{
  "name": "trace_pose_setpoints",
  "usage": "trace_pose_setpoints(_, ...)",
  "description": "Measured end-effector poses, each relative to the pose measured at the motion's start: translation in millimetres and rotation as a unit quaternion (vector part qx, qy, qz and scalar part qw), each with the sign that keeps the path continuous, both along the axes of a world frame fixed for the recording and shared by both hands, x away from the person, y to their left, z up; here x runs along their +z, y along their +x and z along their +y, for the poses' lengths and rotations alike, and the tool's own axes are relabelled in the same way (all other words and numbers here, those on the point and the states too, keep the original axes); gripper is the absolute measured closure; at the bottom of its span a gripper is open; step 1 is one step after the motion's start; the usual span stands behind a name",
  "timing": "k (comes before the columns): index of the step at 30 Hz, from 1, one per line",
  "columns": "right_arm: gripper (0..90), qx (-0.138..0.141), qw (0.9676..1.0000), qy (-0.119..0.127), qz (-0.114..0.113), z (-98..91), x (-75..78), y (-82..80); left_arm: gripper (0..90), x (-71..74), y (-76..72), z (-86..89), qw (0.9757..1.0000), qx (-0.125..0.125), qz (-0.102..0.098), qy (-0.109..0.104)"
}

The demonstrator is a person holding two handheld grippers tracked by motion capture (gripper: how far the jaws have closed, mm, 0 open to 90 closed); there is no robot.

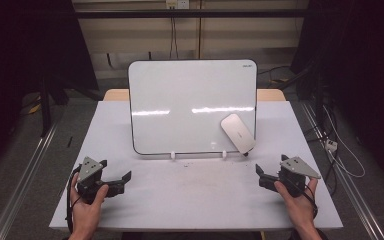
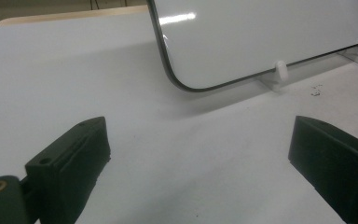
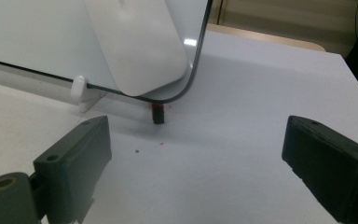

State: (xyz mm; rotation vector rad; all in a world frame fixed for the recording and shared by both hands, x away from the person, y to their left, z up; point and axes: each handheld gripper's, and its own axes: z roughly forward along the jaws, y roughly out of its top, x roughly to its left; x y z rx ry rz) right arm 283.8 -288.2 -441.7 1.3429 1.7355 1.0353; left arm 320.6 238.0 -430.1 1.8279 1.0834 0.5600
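While both hands rest low on the near half of the white table (image 1: 195, 200), a whiteboard (image 1: 180, 105) stands propped at the table's far middle, tilted back on two small white clips (image 2: 282, 70). Its face is blank apart from streaks of reflected light. A pale, rounded eraser (image 1: 237, 133) clings to the board's lower right corner, tilted, its lower end reaching the black rim; from the right gripper view the same eraser (image 3: 137, 46) looms large above a small dark object (image 3: 157, 113) on the table just under that corner, possibly a marker cap, though the view is too dim to say. The left gripper (image 1: 122, 181) sits near the table's left front, held in a hand (image 1: 87, 207), its jaws spread wide with nothing but bare tabletop between them. The right gripper (image 1: 260, 176) sits opposite at the right front, gripped by the other hand (image 1: 297, 200), jaws likewise standing wide and holding nothing, pointed toward the eraser yet well apart from it.
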Motion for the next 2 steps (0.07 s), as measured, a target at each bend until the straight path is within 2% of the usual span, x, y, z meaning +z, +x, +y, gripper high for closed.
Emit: trace_pose_setpoints(2, 8.0, 0.001, 1.0, 0.001, -0.002, 0.1, 0.0, 0.2, 5.1, 0.7, 0.6, 0.5, 1.0, 0.001, -0.003, -0.002)
